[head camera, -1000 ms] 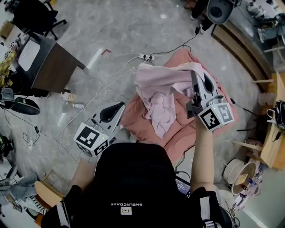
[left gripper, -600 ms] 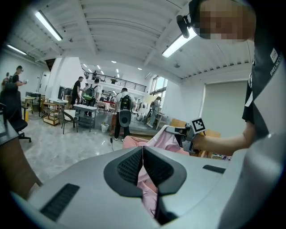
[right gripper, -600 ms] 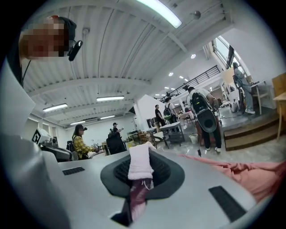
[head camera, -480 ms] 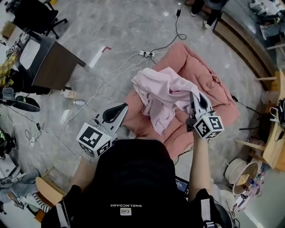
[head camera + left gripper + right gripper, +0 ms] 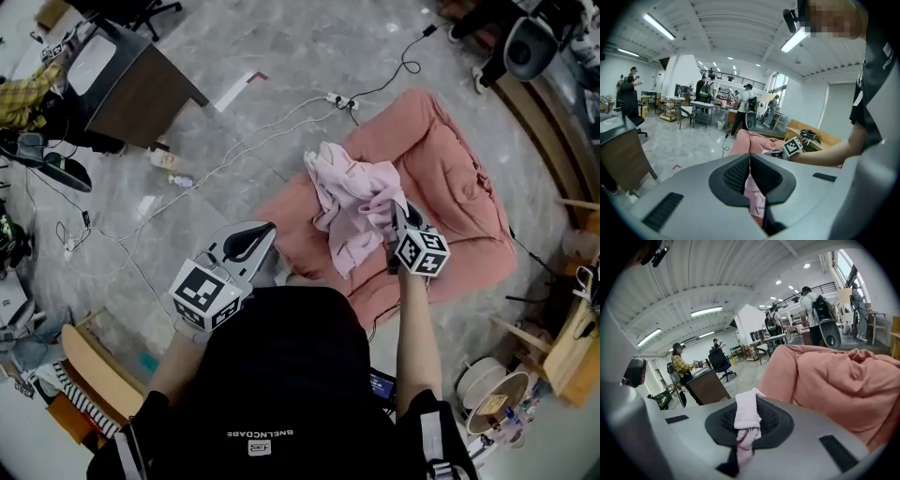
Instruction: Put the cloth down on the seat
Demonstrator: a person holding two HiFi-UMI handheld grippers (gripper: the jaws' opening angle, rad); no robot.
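A pale pink cloth (image 5: 349, 199) lies bunched on the salmon bean-bag seat (image 5: 459, 178), one end raised. That end is pinched by my right gripper (image 5: 394, 214), which hangs low over the seat's middle. In the right gripper view a fold of the cloth (image 5: 747, 414) sticks up between the closed jaws, with the seat (image 5: 843, 380) close behind. My left gripper (image 5: 268, 229) hovers off the seat's near left edge, apart from the cloth. Its jaws meet with nothing between them (image 5: 750, 161); the cloth (image 5: 753, 194) shows beyond them.
A brown desk (image 5: 141, 89) stands at the far left, with clutter around it. A power strip (image 5: 339, 99) and white cables (image 5: 216, 173) trail over the grey floor beyond the seat. Wooden furniture (image 5: 572, 337) and round spools (image 5: 483, 380) sit at the right. Several people stand far off.
My right gripper has dropped with the cloth, which hung spread above the seat and now rests bunched on it. My left gripper has sunk a little near the seat's edge.
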